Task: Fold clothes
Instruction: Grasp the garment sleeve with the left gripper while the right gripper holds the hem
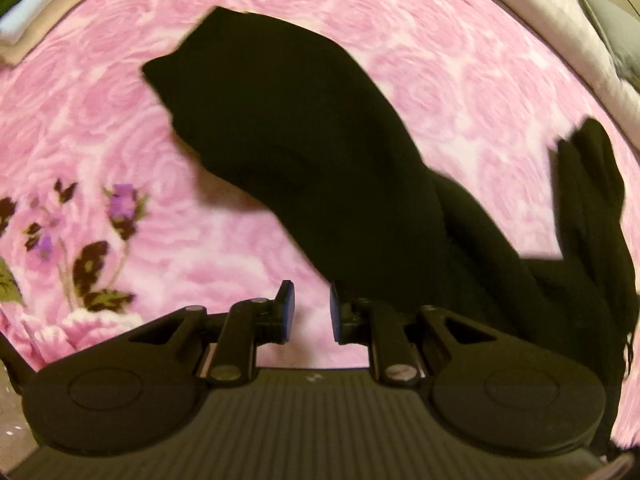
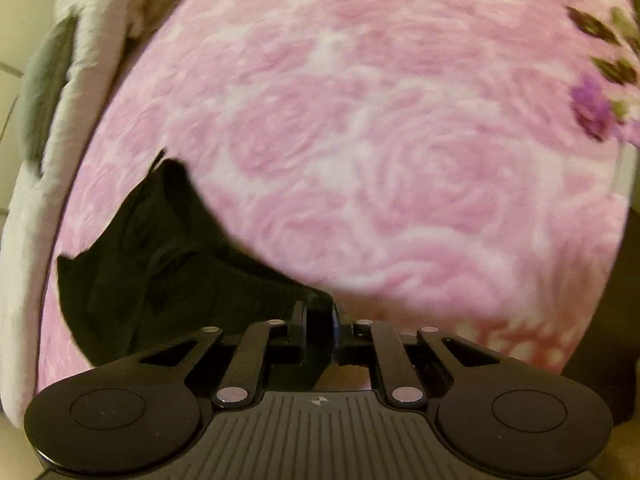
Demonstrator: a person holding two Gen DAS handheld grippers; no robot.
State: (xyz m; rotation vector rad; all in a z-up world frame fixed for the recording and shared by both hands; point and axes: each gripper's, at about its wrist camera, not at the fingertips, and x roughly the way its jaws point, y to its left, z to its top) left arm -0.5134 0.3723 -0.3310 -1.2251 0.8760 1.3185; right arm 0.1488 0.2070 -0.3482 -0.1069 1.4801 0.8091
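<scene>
A black garment [image 1: 288,128] lies crumpled across a pink rose-patterned blanket [image 1: 120,120], running from the upper middle down to the lower right of the left wrist view. One end of it bunches up at the right edge [image 1: 588,200]. My left gripper [image 1: 312,308] hovers at the garment's near edge with a gap between its pads, and only blanket shows in that gap. In the right wrist view the garment [image 2: 160,264] lies at the lower left on the blanket [image 2: 360,140]. My right gripper [image 2: 318,312] is shut on the garment's edge, with dark cloth pinched between the pads.
White fluffy bedding [image 1: 560,12] with a grey patch [image 1: 616,28] borders the blanket at the far right. Pale folded cloth [image 1: 24,28] lies at the top left. The same white bedding [image 2: 80,80] lines the left side of the right wrist view. Purple flowers [image 1: 120,200] are printed on the blanket.
</scene>
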